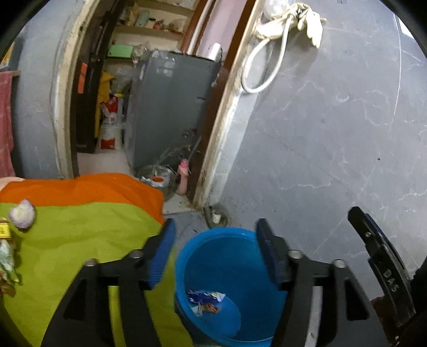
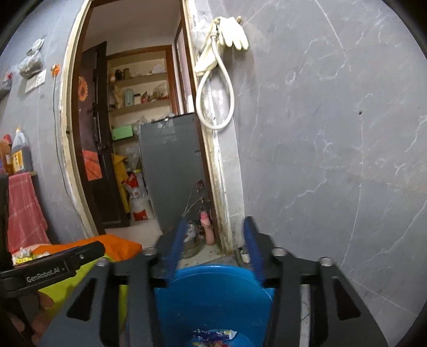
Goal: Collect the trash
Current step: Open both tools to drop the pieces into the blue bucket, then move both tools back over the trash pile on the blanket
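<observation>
Left wrist view
Left hand-held gripper [image 1: 216, 251]: jaws stand apart over the bucket, nothing between the blue pads [image 1: 161, 256].
Bucket [image 1: 213, 248]: blue, on the floor beside the tabletop; its open mouth faces the camera.
Wrapper [image 1: 205, 300]: crumpled, blue, white and red, lying on the bucket's bottom, clear of both pads.
Tabletop [image 1: 80, 240]: covered in green cloth with an orange cloth [image 1: 88, 186] at its far edge.
Wad [image 1: 22, 213]: pale, crumpled, on the green cloth near the left edge; more packets lie below it, blurred.
Right hand-held gripper [image 1: 381, 264]: only one black arm shows at the right edge; its jaw gap cannot be told here.
Wall [image 1: 333, 133]: grey marbled tiles; a white glove [image 1: 307, 21] and a looped hose [image 1: 264, 64] hang near the door frame.
Doorway: grey cabinet [image 1: 170, 106] and a red and white sack [image 1: 110, 125] beyond it.

Right wrist view
Right hand-held gripper [image 2: 214, 248]: jaws partly apart, empty, above the bucket [image 2: 213, 299].
Wrapper [image 2: 213, 335]: in the bucket at the bottom edge, below the pads.
Left hand-held gripper [image 2: 53, 267]: a black arm reaches in from the left, over the orange cloth [image 2: 117, 245].
Towel [image 2: 24, 213]: red checked, hanging at the left.
Bottles [image 2: 16, 154]: above the towel.
Glove [image 2: 234, 34]: hangs with the hose [image 2: 213, 101] by the frame.
</observation>
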A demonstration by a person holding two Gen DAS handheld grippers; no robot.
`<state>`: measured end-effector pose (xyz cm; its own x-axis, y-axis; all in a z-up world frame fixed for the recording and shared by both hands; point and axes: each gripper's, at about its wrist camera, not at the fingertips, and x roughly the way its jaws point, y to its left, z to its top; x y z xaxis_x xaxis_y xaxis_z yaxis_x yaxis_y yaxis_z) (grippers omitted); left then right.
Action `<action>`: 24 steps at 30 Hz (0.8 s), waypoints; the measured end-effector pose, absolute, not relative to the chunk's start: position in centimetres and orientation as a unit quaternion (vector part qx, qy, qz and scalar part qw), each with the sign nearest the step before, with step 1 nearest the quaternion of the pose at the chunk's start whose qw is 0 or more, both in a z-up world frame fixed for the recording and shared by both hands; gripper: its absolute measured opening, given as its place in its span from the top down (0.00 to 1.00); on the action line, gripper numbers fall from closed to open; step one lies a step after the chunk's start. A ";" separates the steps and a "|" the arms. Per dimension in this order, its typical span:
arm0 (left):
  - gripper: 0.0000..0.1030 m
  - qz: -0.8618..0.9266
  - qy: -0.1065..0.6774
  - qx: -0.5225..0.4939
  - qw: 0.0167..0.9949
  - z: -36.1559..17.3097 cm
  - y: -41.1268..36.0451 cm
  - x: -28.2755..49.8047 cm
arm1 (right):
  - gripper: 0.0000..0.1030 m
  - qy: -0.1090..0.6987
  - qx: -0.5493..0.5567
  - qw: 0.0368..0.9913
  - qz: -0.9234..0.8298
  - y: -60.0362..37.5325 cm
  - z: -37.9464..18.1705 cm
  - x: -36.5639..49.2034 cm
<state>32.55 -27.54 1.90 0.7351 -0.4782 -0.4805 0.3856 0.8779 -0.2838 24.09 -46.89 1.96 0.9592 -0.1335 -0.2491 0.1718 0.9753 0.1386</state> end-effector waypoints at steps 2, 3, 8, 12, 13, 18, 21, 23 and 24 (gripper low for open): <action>0.18 -0.218 0.261 -0.090 0.936 2.5 -26.4 31.9 | 0.44 0.111 0.079 0.987 -0.079 -46.8 2.4 23.5; 0.08 -0.209 0.253 -0.092 0.940 2.8 -25.9 31.6 | 0.34 0.109 0.078 0.988 -0.079 -46.7 2.6 23.4; 0.03 -0.168 0.226 -0.085 0.956 3.7 -23.3 30.1 | 0.12 0.086 0.079 0.991 -0.065 -46.0 3.5 21.8; 0.03 -0.151 0.225 -0.080 0.959 4.0 -21.2 28.9 | 0.00 0.077 0.075 0.993 -0.047 -44.8 4.0 20.7; 0.03 -0.149 0.225 -0.080 0.960 4.0 -20.8 28.6 | 0.00 0.078 0.072 0.993 -0.041 -44.2 4.2 20.4; 0.03 -0.132 0.217 -0.077 0.964 4.8 -18.2 26.7 | 0.00 0.077 0.065 0.995 -0.023 -42.4 5.0 19.6; 0.02 -0.120 0.214 -0.075 0.967 5.3 -16.3 25.5 | 0.00 0.077 0.058 0.995 -0.011 -40.8 5.5 19.0; 0.02 -0.111 0.212 -0.075 0.968 5.5 -15.1 24.9 | 0.00 0.076 0.057 0.995 0.001 -39.6 5.8 18.7; 0.03 -0.106 0.212 -0.074 0.969 5.7 -14.4 24.7 | 0.00 0.076 0.057 0.995 0.006 -39.1 5.9 18.6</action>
